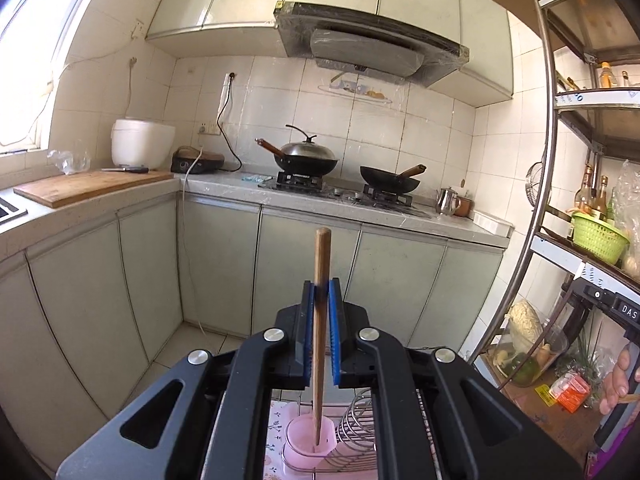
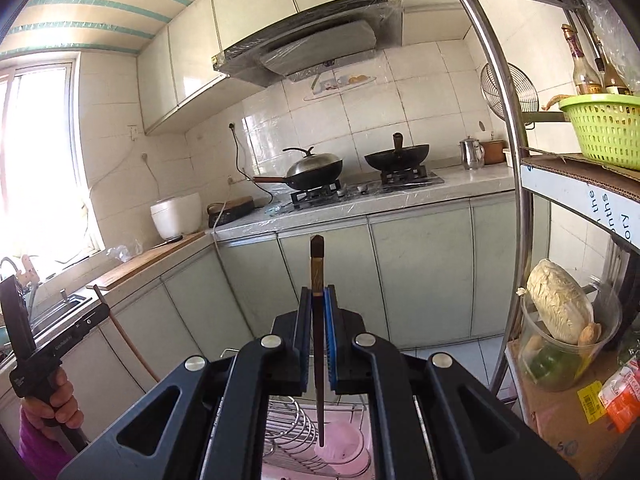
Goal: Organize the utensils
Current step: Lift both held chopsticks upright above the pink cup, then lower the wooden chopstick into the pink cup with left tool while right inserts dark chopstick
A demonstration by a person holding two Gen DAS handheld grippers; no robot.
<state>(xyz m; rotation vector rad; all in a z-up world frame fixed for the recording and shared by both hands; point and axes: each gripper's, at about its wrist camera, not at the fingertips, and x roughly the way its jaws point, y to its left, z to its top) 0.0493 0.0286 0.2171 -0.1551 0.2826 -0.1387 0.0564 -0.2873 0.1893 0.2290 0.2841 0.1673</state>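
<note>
Left wrist view: left gripper (image 1: 321, 292) is clamped narrow on a light wooden chopstick (image 1: 321, 280), held near upright, top end poking above the blue pads (image 1: 307, 304), lower end hanging over or just inside a pink cup (image 1: 308, 438) beside a wire dish rack (image 1: 356, 420); can't tell if the tip touches the cup. Right wrist view shows the same setup mirrored: right gripper (image 2: 318, 300) pinched on a dark chopstick (image 2: 317, 276) with a patterned band near the top, its thin tip down over the pink cup (image 2: 344, 440), wire rack (image 2: 288, 428) to the left of it. My read on the step: one chopstick per hand, both lined up above the holder cup, either mid-lift or about to drop in; frames alone don't settle which. If they're going in, next move needs tips centred in the cup mouth, lower straight, then ease the jaws apart; the sticks are thin and smooth, so a tilted release could tip them out over the rim. View differences: left cam catches the person's right hand (image 1: 618, 380) at the frame's right edge; right cam catches the left hand (image 2: 56, 404) wrapped on its handle, plus a sink (image 2: 68, 300) by the window. Woks (image 1: 308, 158) sit on the stove (image 1: 340, 192) behind, well apart from the work.
</note>
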